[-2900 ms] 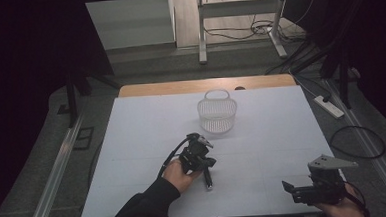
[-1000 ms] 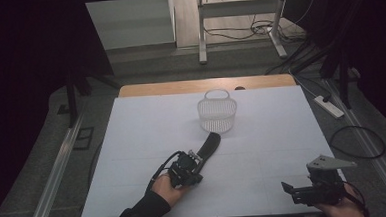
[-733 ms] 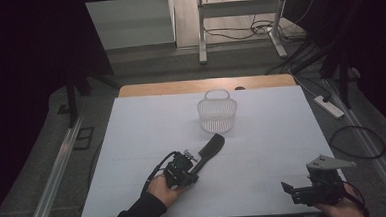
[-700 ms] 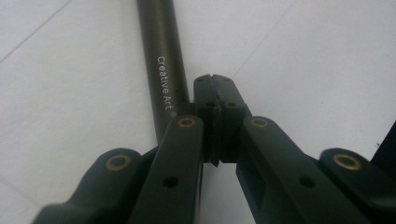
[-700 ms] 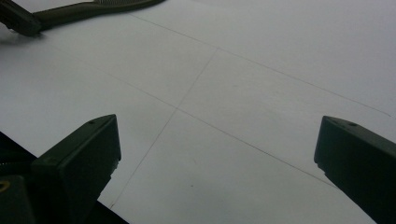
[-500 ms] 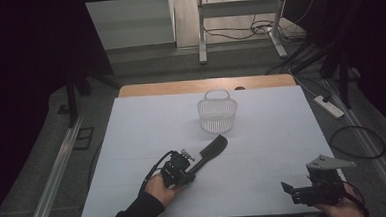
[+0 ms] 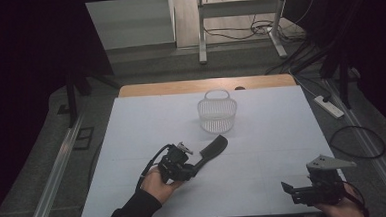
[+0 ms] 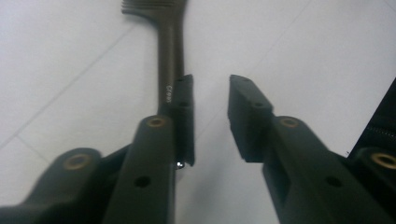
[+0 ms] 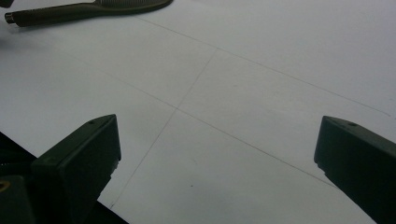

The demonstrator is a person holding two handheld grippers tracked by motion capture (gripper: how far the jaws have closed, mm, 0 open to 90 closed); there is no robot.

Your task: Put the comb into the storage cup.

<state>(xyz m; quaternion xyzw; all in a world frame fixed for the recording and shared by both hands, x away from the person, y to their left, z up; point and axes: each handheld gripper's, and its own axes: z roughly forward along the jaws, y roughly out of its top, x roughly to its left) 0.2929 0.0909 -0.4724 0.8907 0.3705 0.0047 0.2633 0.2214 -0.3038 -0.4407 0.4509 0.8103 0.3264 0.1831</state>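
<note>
A black comb (image 7: 214, 148) lies flat on the white table (image 7: 272, 134), head toward the white wire basket (image 7: 217, 114) just behind it. My left gripper (image 7: 193, 166) sits at the comb's handle end. Its jaws have just been opening. In the left gripper view the comb (image 8: 169, 51) runs along the outside of the left pad and nothing is in the gap of the left gripper (image 8: 210, 86). My right gripper (image 7: 289, 192) rests at the table's near right corner, open wide and empty. In its own view the right gripper (image 9: 217, 135) looks across bare table to the comb (image 9: 88, 9).
A wooden strip (image 7: 205, 85) borders the table's far edge. On the floor to the right lie a power strip (image 7: 329, 106) and a looped cable (image 7: 358, 142). A metal stand (image 7: 241, 16) is behind the table.
The left hand swung the comb's head round to the right and laid it down near the basket. The left jaws then parted off the handle. The right gripper kept still.
</note>
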